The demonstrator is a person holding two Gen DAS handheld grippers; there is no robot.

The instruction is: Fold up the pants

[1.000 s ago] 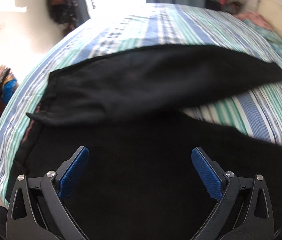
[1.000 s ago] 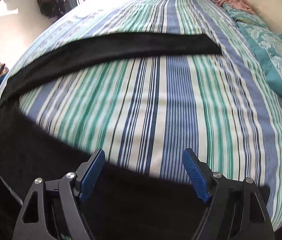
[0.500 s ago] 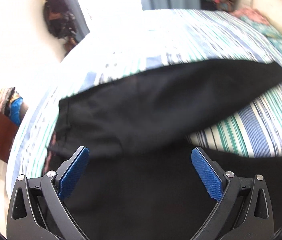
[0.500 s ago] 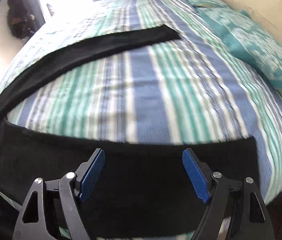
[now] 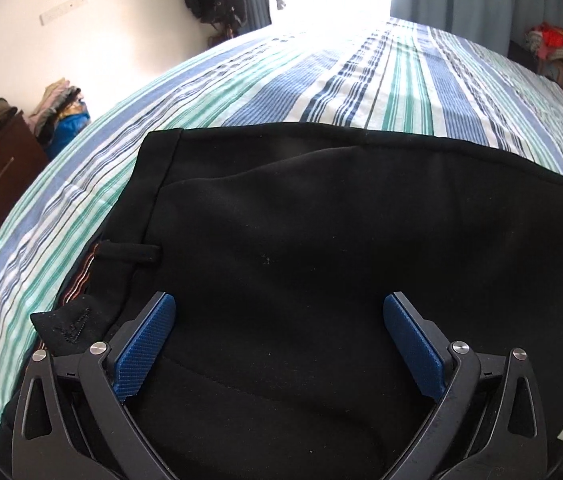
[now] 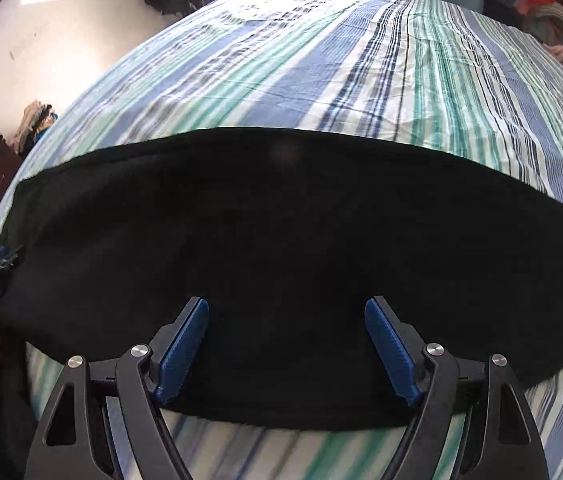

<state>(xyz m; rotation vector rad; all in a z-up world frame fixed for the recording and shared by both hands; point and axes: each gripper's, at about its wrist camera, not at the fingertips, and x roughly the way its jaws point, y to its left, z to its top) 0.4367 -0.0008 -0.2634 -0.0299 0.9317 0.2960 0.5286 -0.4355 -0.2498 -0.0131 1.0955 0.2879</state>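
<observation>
My left gripper (image 5: 279, 344) is spread wide over the black pants (image 5: 321, 248), pinching nothing. The right gripper (image 6: 287, 346) is spread too, with the pants filling mid-frame across the striped bed (image 6: 321, 72). Their right end is cut off, and black folds are hard to read.

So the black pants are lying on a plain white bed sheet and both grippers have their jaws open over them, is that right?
Not quite: the sheet is striped in blue, green and white, not plain white, as both wrist views show. The rest holds: the black pants lie on it, and the left gripper and right gripper have their jaws open over them.
</observation>
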